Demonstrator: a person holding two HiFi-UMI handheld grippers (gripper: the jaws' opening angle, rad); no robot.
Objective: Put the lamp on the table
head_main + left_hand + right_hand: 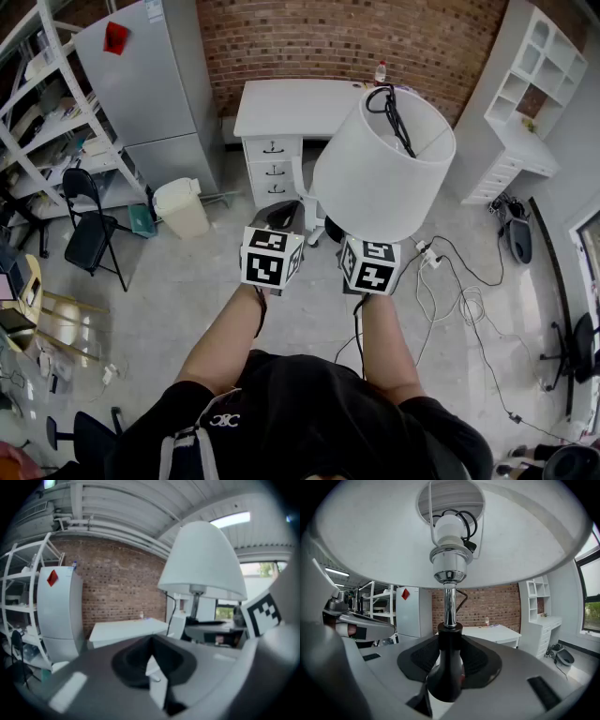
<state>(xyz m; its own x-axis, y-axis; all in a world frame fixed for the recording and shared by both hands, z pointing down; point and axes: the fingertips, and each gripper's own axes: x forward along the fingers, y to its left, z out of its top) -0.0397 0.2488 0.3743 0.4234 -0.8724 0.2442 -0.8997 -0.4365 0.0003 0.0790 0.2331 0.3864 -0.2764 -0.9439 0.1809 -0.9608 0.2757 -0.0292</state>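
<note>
My right fingers (480, 660) are clamped on the black neck of the white-shaded chrome-stemmed lamp (380, 164); left fingers (126, 660) closed, empty. Head view hides everything below the shade.

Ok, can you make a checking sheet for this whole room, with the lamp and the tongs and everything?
Surface: white table against the wall, a bottle at its back edge.
Job's things: lamp held in the air, not yet on the table.
Clutter: folding chair and bin on the floor.
Grippers: right tongs shut on the lamp; left tongs tips together, holding nothing.
Cables: the lamp's cord bundled on its top; loose cables on the floor at the right.
Surroundings: brick wall, fridge, white shelves.
</note>
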